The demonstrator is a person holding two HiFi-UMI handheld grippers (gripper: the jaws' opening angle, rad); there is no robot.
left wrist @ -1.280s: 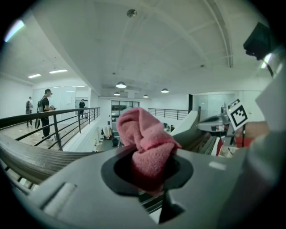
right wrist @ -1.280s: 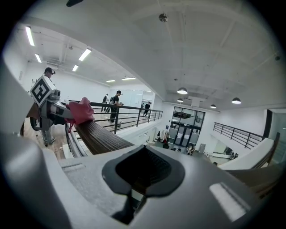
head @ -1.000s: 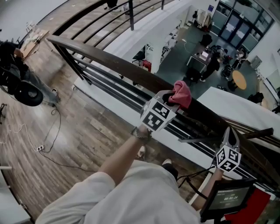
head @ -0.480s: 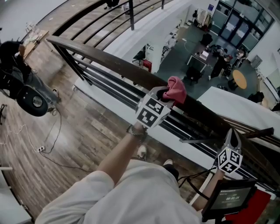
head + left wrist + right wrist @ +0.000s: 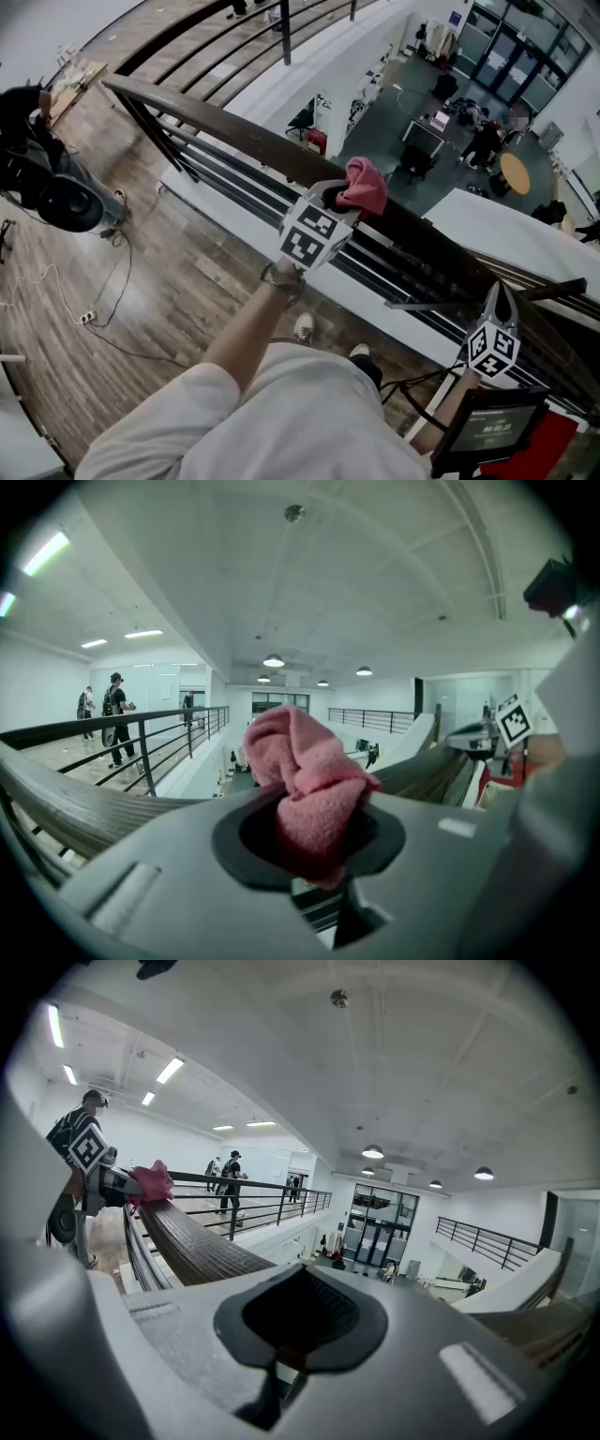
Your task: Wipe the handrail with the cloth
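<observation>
Handrail (image 5: pixel 225 122): long, dark brown, flat-topped, running diagonally across the head view. In the right gripper view its top (image 5: pixel 202 1246) shows fine lengthwise ribbing. Its far edge borders an open drop to a lower floor. Its near side faces the plank floor (image 5: pixel 178 281) of the walkway. The rail is bare from the cloth up to its far left end, and bare again between the cloth and the right claw.

Cloth (image 5: pixel 361 186): pink, fleecy, bunched into a loose wad. It rests on top of the handrail about midway along the visible run. One fold rises above the claw, and the rest is tucked into it (image 5: pixel 305 780). It also appears small and distant in the right gripper view (image 5: pixel 150 1182).

Left claw (image 5: pixel 336 195): grey plastic, clamped on the cloth and held over the handrail's near edge. The bare forearm (image 5: pixel 248 328) comes up from below.

Right claw (image 5: pixel 496 292): grey jaws drawn together to a point with nothing between them (image 5: pixel 300 1321). It is well apart from the cloth, further right along the rail. Whether it touches the rail cannot be told.

Lower bars (image 5: pixel 234 178): dark, slim, round, parallel beneath the handrail.

Screen (image 5: pixel 487 427): dark and flat, at the lower right below the right claw.
</observation>
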